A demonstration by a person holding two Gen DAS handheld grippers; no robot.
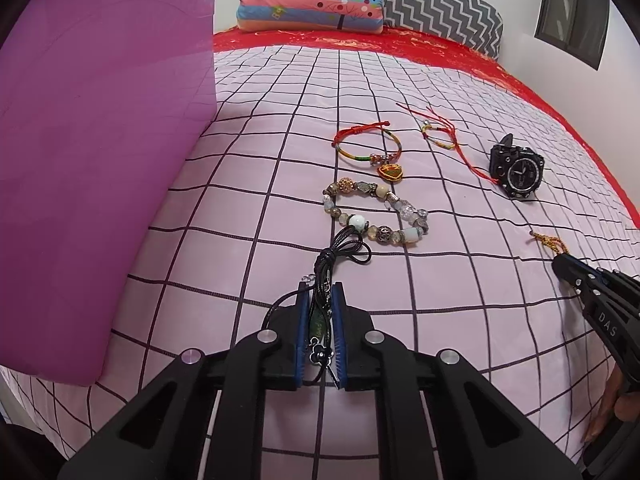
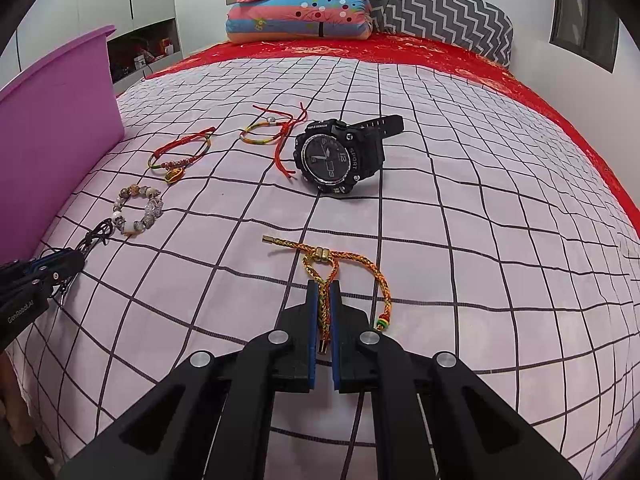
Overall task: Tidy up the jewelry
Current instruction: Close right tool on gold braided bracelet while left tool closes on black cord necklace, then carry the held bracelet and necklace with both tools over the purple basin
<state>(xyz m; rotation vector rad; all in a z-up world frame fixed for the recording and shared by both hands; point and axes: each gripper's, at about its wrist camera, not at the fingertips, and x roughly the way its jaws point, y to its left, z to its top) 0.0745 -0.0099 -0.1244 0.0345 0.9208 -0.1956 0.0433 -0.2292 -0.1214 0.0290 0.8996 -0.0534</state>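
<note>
Purple bin (image 2: 60, 120) interior hidden; left hand-held gripper (image 1: 321, 292) pinches black cord necklace (image 1: 340, 252), right (image 2: 325, 288) braided bracelet (image 2: 344, 264).

Even, bright indoor light falls from above, and both views are sharp. The watch (image 2: 340, 156) casts only a soft, short shadow ahead of the jaws. Grid lines on the bedsheet (image 2: 460, 240) bow strongly toward the dark, rounded fisheye corners.
</note>
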